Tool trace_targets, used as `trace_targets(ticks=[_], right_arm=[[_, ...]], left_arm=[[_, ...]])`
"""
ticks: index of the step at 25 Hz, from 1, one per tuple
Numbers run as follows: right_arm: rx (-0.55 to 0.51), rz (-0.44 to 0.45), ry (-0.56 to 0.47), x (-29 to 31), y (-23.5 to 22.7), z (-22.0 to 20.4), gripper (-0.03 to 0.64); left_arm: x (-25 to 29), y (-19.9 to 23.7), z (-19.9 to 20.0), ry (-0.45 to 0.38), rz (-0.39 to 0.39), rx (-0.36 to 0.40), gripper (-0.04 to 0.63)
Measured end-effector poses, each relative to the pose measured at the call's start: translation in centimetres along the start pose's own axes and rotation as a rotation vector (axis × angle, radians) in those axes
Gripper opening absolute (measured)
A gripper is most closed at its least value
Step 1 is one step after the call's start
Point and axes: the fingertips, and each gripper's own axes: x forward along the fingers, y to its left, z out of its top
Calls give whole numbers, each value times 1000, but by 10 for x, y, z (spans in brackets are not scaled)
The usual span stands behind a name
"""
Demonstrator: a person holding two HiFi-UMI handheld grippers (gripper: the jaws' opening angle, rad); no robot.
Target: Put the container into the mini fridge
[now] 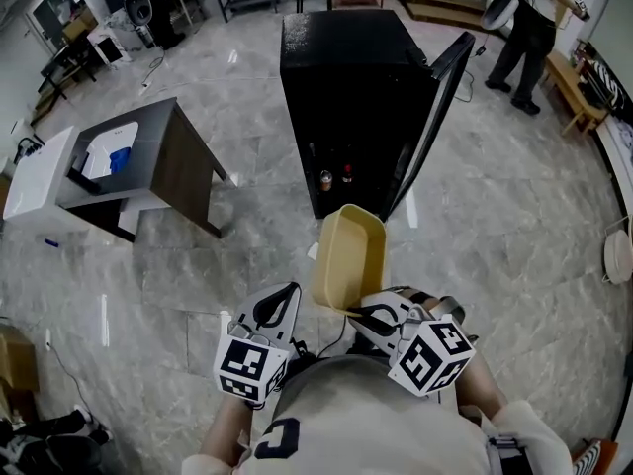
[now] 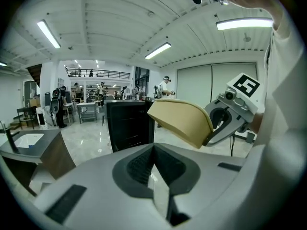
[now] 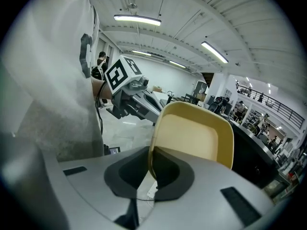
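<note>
R gripper point(image 1: 362, 314) clamped on near wall of tan plastic container point(image 1: 348, 253). Container held off floor, tilted on edge, short of mini fridge point(image 1: 341, 77). Fridge door point(image 1: 435, 117) open, so access looks ready. L gripper point(image 1: 276, 302) jaws together, empty, beside container; prob. spare for this carry.

Container point(image 1: 351, 250): pale mustard yellow, plain, same tone inside and out

Mini fridge point(image 1: 341, 77): glossy black all over; door point(image 1: 435, 117) black too

Floor point(image 1: 495, 216): light grey marble, pale veining, white glare streaks

Left gripper point(image 1: 282, 300), right gripper point(image 1: 364, 313): light grey-white shells, dark grey to black pads. Each bears a white cube point(image 1: 431, 353) printed with black square markers

Table point(image 1: 183, 161): dark brown side panels, grey top; a blue item point(image 1: 120, 158) sits on white inside it

Shirt point(image 1: 366, 414): off-white with dark lettering
</note>
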Motion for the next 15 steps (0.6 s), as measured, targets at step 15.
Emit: trace_targets(ticks=[15], right_arm=[[-53,39,12,-39,-48,-72,35]], left_arm=[[72,-38,33,35,60,14,58]])
